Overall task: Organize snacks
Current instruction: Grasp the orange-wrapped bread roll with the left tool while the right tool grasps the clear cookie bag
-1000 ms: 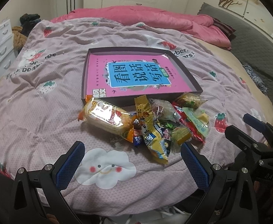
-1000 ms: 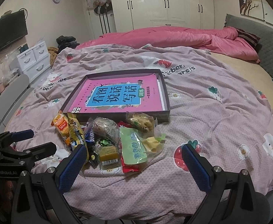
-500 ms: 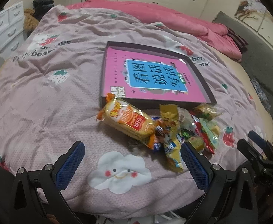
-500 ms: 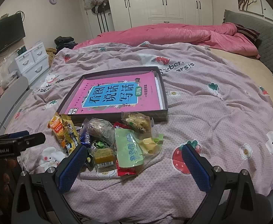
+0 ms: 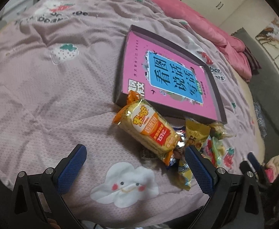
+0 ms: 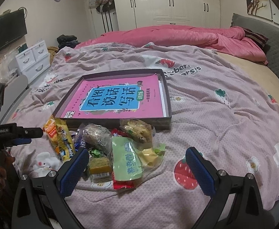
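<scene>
A pile of wrapped snacks [image 6: 108, 147] lies on the bedspread in front of a shallow dark box [image 6: 167, 93] holding a pink book [image 6: 116, 99]. The largest is an orange-and-yellow cracker pack [image 5: 149, 129], at the pile's left end in the left wrist view. My left gripper [image 5: 135, 169] is open and empty, just short of that pack. My right gripper [image 6: 137, 168] is open and empty, low over the near right side of the pile, by a green packet [image 6: 126, 158]. The box [image 5: 218, 97] and book [image 5: 170, 78] show tilted in the left wrist view.
The lilac strawberry-print bedspread [image 6: 215, 114] covers the bed. A pink duvet [image 6: 177, 36] is bunched at the far end. White drawers [image 6: 32, 57] and a TV [image 6: 6, 32] stand to the left. A grey headboard [image 6: 263, 38] is on the right.
My left gripper has moved forward and down toward the cracker pack and rolled, so the box looks tilted. My right gripper has edged closer to the pile. Both stay open.
</scene>
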The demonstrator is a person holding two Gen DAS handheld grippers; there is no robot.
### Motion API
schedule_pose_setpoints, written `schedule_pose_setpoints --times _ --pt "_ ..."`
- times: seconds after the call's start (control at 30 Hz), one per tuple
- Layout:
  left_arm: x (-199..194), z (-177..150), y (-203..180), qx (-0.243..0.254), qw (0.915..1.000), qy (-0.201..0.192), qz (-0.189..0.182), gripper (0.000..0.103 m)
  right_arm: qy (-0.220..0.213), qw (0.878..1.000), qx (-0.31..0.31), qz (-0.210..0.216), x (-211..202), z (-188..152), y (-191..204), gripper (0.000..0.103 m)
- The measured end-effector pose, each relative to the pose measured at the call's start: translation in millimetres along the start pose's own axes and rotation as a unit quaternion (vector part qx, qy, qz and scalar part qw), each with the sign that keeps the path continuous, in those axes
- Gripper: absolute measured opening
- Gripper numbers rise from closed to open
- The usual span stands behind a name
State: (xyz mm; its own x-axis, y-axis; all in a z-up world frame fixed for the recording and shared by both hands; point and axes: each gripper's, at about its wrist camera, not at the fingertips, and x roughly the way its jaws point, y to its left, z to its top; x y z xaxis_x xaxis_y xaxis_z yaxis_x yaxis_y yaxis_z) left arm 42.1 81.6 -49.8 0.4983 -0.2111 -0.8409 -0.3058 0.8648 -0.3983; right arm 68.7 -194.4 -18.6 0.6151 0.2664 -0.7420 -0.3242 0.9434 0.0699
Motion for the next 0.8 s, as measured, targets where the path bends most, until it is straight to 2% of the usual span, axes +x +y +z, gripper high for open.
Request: schedule_pose_setpoints --times 0.2,0.5,0.63,0.8 --pt "11.4 7.0 -0.8 -0.008 0.9999 0.003 -0.010 0.102 0.019 1.000 0.021 0.003 24.4 7.5 -9.6 0.102" --pt "24.0 18.7 -7.1 0.001 0.9999 0.000 -0.014 0.102 0.038 0.999 -0.001 0.003 63.6 21.5 -15.5 0.101" --pt "29.3 20.5 -8.3 0.001 0.9997 0.002 -0.023 0.102 0.046 0.999 -0.021 -0.006 77.0 22.8 -12.2 0.091" --pt "31.3 22.3 -10.2 0.008 0.9998 -0.005 -0.015 0.102 0.053 0.998 -0.041 0.007 87.4 23.3 -7.4 0.079"
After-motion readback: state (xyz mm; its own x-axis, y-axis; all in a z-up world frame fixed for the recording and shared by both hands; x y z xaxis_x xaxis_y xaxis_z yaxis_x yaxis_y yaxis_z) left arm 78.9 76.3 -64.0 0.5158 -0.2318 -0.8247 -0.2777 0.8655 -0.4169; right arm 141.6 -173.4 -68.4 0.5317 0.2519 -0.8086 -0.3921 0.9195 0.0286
